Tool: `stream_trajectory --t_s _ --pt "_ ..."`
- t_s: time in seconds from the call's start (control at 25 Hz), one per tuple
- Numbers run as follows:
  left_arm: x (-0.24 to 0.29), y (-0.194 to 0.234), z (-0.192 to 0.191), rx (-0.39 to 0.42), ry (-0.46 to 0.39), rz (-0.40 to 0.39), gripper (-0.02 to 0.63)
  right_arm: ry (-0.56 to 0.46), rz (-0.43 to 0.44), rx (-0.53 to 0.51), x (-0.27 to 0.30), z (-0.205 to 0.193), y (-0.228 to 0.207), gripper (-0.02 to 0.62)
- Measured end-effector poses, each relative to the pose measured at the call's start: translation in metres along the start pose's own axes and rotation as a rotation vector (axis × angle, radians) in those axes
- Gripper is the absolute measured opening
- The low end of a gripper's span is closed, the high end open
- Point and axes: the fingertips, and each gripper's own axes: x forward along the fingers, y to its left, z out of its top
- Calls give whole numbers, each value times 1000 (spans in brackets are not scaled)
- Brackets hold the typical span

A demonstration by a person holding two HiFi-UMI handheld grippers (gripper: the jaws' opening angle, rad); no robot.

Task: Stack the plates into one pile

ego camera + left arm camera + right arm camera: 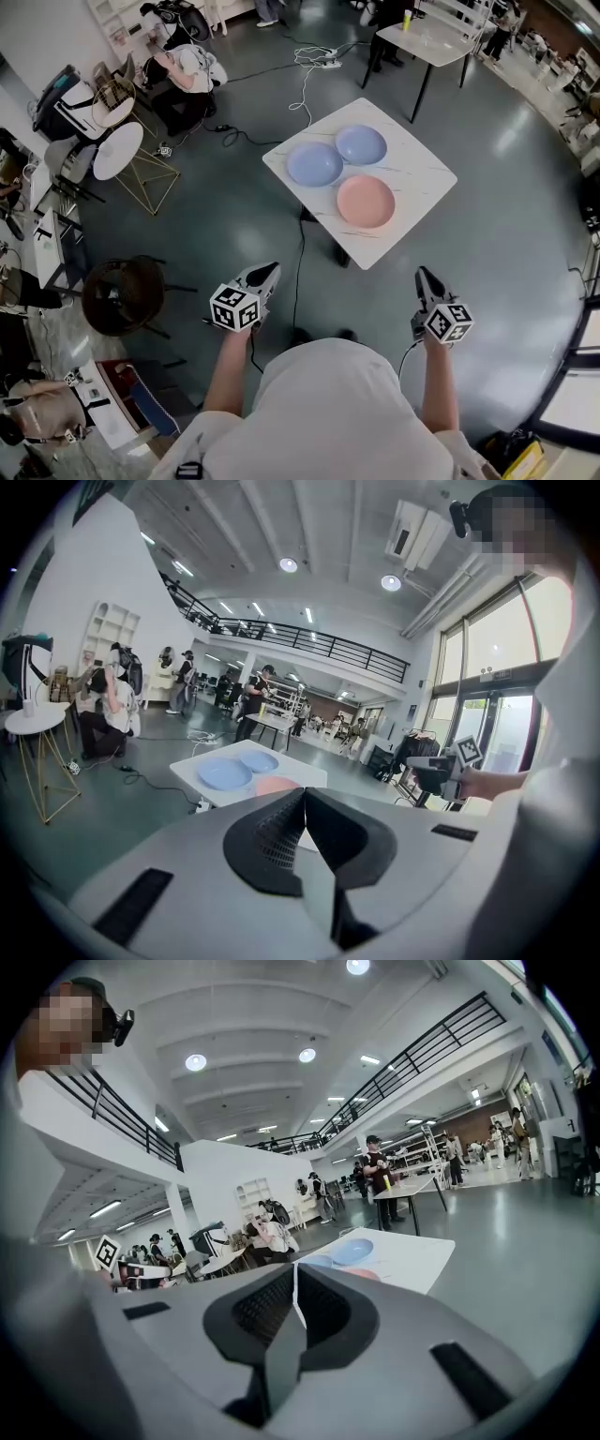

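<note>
Big open-plan work hall, lab-like rather than a home.

Marked by a polished grey floor (506, 244), a high white ceiling (328, 527) with round lights (288, 564), a railed mezzanine (309, 645) overhead, tall glass doors (492, 714), white tables (422, 178) set well apart, cables (302, 89) trailing across the floor, open shelving (105, 635), and people (183, 70) busy at scattered work spots.

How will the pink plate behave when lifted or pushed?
The pink plate looks rigid and shallow, so it probably keeps its shape. Its smooth surface may slip in the grip. Pushed on the flat table, it should slide, not roll.
</note>
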Motion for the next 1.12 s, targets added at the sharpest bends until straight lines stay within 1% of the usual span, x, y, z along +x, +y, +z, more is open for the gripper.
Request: stream_trajectory --t_s 0.16,0.36,0.6,0.76,0.96,1.12 --pt "-9 11 0 -1 3 -10 14 4 -9 5 5 -4 15 29" --pt "-18 25 4 15 2 -39 14 -10 -27 -2 13 -5 35 29" --pt "-20 39 8 33 2 -60 14 -7 -48 -3 21 -11 48 29" --pt "-23 45 7 20 -5 -54 14 6 -52 -7 22 -14 54 29" --pt "-21 47 4 30 1 -42 14 24 -54 -9 26 -15 53 29" --pt "-16 54 -1 15 10 -23 14 41 -43 -5 37 -17 48 29"
